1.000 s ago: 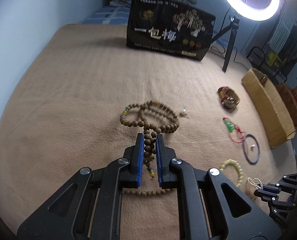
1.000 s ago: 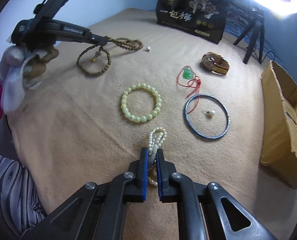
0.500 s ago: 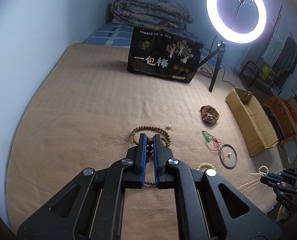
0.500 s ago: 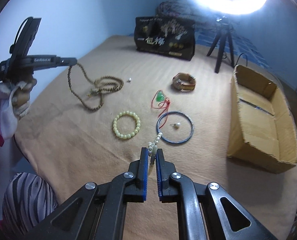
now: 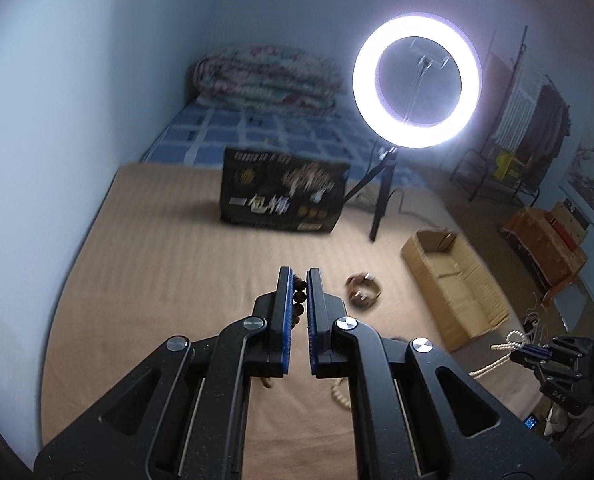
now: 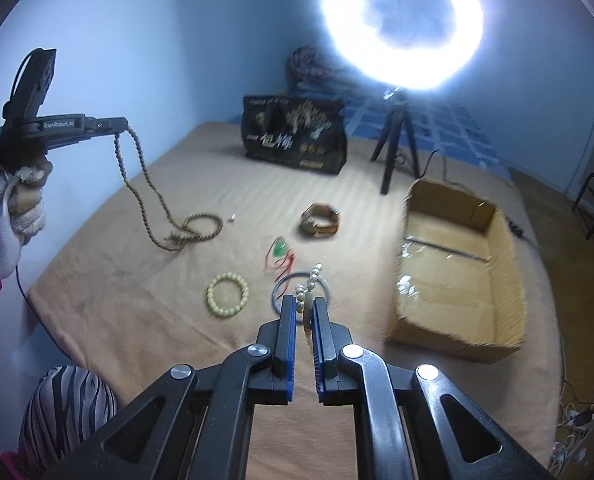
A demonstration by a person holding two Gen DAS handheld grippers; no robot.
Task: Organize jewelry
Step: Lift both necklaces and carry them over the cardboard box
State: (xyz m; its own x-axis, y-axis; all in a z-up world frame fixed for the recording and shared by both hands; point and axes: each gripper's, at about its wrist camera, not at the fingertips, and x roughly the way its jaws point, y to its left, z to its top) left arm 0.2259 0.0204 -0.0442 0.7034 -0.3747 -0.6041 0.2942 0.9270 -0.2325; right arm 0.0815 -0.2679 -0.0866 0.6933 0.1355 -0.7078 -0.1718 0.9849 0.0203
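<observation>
My left gripper (image 5: 299,276) is shut on a brown wooden bead necklace (image 5: 299,297), raised well above the tan mat. In the right wrist view that left gripper (image 6: 121,124) is high at the left. The necklace (image 6: 137,168) hangs from it in a long loop, its lower end still coiled on the mat. My right gripper (image 6: 304,304) is shut on a pearl strand (image 6: 313,276), whose beads stick up past the fingertips. The left wrist view shows the right gripper (image 5: 531,350) at the right edge with the pearl strand (image 5: 493,362) dangling.
On the mat lie a yellow bead bracelet (image 6: 227,295), a dark bangle (image 6: 279,287), a green pendant on red cord (image 6: 281,249), a brown bracelet (image 6: 321,220) and a tiny pearl (image 6: 231,219). An open cardboard box (image 6: 449,340) sits right. A black bag (image 6: 295,140) and ring light (image 6: 403,24) stand behind.
Both grippers have risen and tilted up. The wooden necklace has been drawn up off the mat into a hanging loop. The pearl strand has left the mat.
</observation>
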